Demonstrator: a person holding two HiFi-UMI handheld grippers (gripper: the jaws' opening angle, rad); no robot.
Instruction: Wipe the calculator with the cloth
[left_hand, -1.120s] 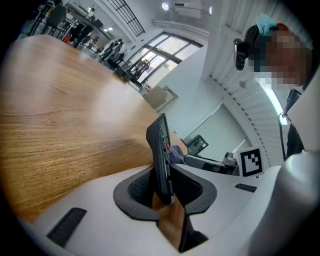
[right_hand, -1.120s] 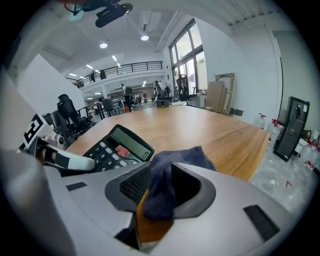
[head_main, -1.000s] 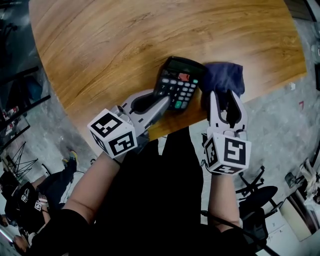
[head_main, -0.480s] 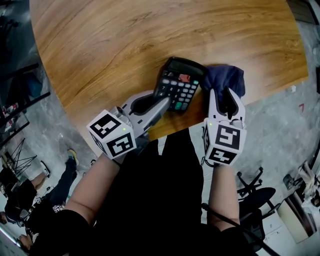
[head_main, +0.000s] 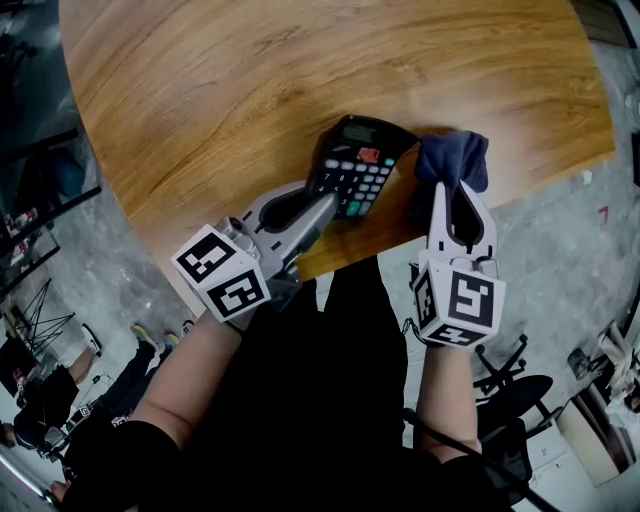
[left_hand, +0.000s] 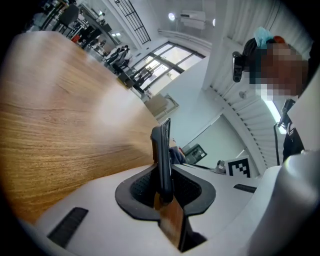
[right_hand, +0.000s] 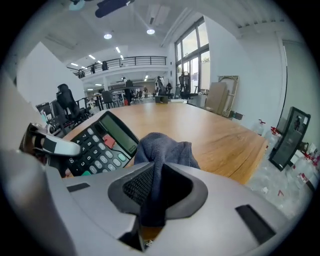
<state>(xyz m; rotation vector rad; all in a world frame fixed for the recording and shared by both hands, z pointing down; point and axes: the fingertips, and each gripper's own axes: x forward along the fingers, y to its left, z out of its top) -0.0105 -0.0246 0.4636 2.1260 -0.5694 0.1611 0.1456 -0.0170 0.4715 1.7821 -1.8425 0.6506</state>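
A broad wooden tabletop (head_main: 300, 70) with a bold grain stands on a mottled grey floor (head_main: 560, 230) in a bright, open hall. A black swivel chair (head_main: 517, 386) sits on the floor off the tabletop's near right edge, and people in dark clothes (head_main: 42, 397) are at the lower left. Beyond the tabletop, tall windows (right_hand: 192, 60) line the far wall. A railed balcony (right_hand: 130, 61) runs beneath ceiling lights (right_hand: 107, 36), and a dark flat panel (right_hand: 291, 137) stands at the right.
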